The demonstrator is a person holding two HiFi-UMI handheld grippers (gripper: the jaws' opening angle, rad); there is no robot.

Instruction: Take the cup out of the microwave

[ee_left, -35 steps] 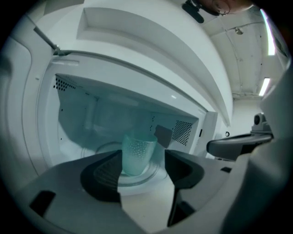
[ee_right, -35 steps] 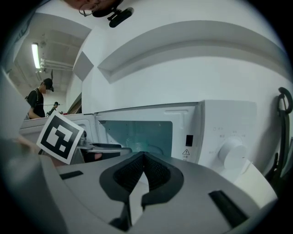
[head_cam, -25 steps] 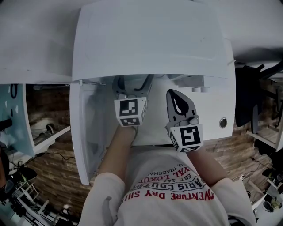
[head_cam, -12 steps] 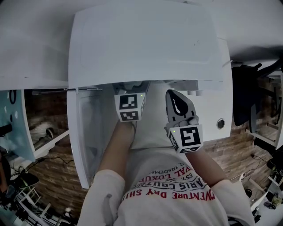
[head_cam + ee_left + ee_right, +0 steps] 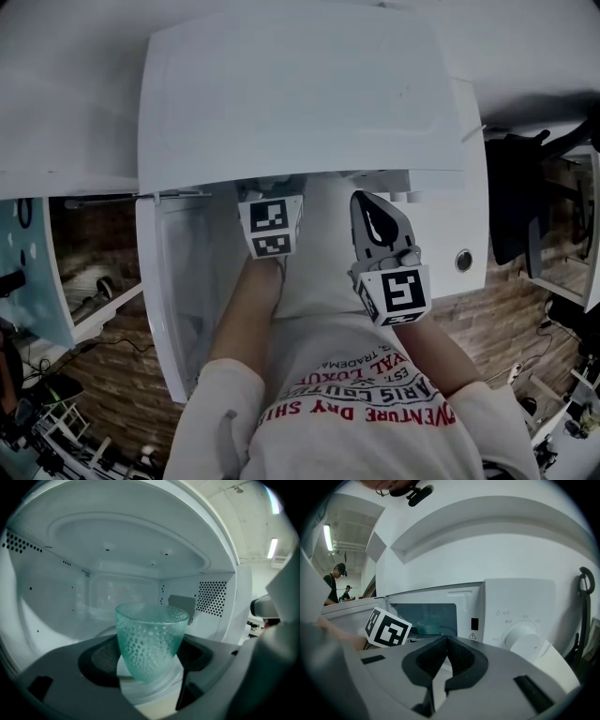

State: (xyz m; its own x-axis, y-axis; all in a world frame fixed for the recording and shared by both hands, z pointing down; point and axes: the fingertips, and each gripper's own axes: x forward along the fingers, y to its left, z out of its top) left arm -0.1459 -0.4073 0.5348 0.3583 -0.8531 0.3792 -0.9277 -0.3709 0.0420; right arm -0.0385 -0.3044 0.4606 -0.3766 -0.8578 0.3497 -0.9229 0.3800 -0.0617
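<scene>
Left tool (image 5: 149, 670) was advanced deeper into the microwave (image 5: 291, 94); its jaws were just narrowed but are apart around the cup (image 5: 150, 639) (standing inside, not yet pressed). Right tool (image 5: 446, 660) is held closed, empty, outside. Step: grasping. Next: firm closure, level withdrawal.

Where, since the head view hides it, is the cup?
In the left gripper view's centre, the cup stands upright on the turntable inside the microwave, between the left gripper's jaws, which have just been closing.

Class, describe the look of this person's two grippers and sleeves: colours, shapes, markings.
The left gripper and right gripper are grey with black textured pads; each bears a white cube with black square markers. The sleeves are white and short.
</scene>
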